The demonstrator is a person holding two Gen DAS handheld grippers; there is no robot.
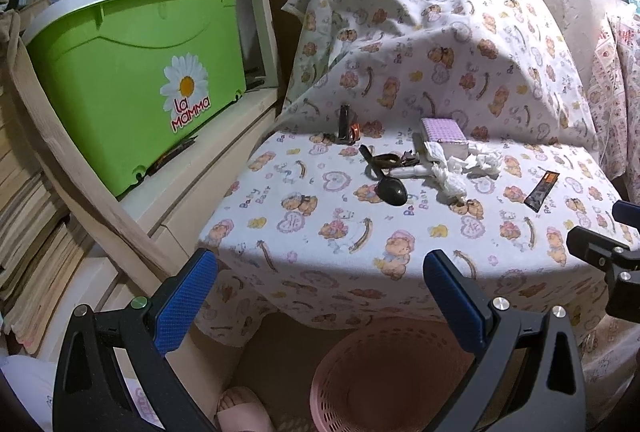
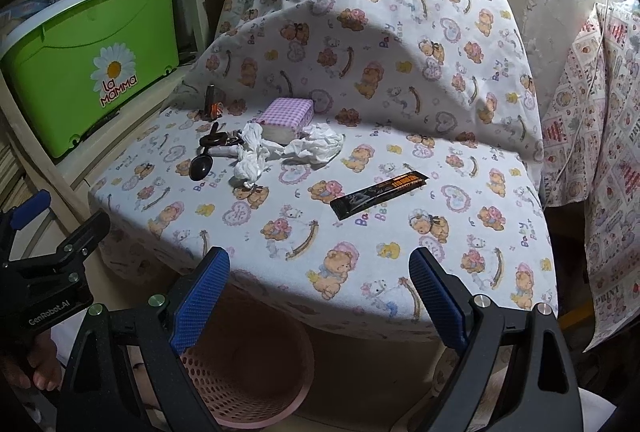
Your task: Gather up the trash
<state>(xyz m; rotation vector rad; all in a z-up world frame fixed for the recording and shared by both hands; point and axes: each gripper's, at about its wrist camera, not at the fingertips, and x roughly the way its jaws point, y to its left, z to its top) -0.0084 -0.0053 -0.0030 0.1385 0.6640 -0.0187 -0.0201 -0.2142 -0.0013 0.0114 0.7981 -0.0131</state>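
Landmark: pink-and-white checked block of paper napkins [image 2: 286, 120], lying on a table draped in a white cloth printed with teddy bears [image 2: 280, 232].

1. Crumpled white tissue wads [image 2: 276, 148]: touching the napkin block's near side, spreading to its left and right.
2. Long black sachet wrapper with orange lettering [image 2: 380, 194]: flat on the cloth, well apart from the napkin block, nearer the table's front and to the block's right; also seen in the left wrist view [image 1: 541, 190].
3. Black plastic spoon [image 2: 200, 164]: left of the napkin block, bowl toward the front, handle among small dark bits beside the tissues.
4. Small dark upright item with an orange-red part [image 2: 211, 103]: left of the block, toward the back of the table; what it is cannot be told.
5. Pink perforated plastic basket [image 1: 384, 372]: on the floor below the table's front edge, well below the block.
6. Green plastic storage tub with a daisy sticker [image 1: 132, 80]: on a shelf far left of the block.
7. Left gripper [image 1: 320, 296]: blue-padded fingers spread wide, nothing between them, off the table's front edge above the basket.
8. Right gripper [image 2: 320, 292]: likewise released and empty, over the front edge, the sachet beyond its fingers.
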